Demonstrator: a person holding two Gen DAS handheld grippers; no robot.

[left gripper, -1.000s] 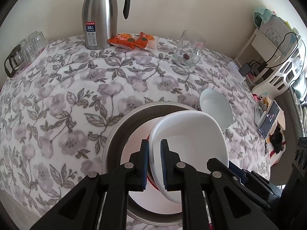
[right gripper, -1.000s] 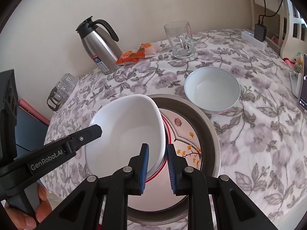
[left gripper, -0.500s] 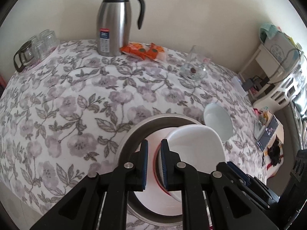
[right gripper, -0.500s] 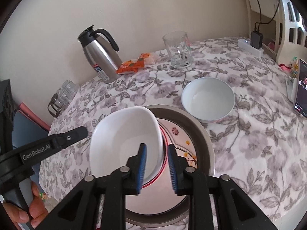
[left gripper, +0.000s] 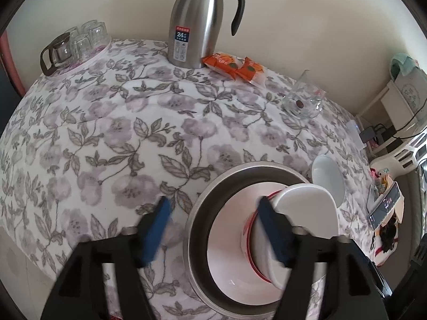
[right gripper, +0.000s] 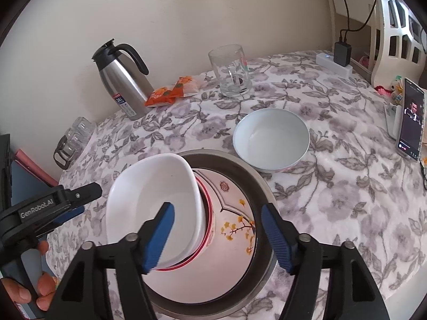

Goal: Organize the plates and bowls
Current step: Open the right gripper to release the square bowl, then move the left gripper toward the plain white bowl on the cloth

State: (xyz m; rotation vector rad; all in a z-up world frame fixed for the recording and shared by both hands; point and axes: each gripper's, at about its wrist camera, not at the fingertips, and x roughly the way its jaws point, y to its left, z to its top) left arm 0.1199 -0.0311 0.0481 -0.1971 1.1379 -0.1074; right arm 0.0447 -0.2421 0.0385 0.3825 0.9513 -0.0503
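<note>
White porcelain is what sits between my claws: a squarish white bowl (right gripper: pixel 152 200) lying tilted inside the steel basin (right gripper: pixel 256 184), leaning on the red-rimmed plate (right gripper: pixel 229 213) that rests in the basin's bottom. My left claw (left gripper: pixel 213 229) has just been opening and now stands wide apart, one blue pad over the desk (left gripper: pixel 106 133) left of the basin, the other just beside the bowl's rim; whether that pad touches the rim I cannot tell. My right claw (right gripper: pixel 217 234) has also just been opening and stands apart, its left pad in front of the bowl's inside, its right pad over the basin's right edge, neither pressing on the bowl. A second, round white bowl (right gripper: pixel 271 138) stands upright on the desk just beyond the basin, to its right. Farther behind the basin are a glass mug (right gripper: pixel 230 70), orange snack packets (right gripper: pixel 173 90) and a steel flask (right gripper: pixel 122 82).
</note>
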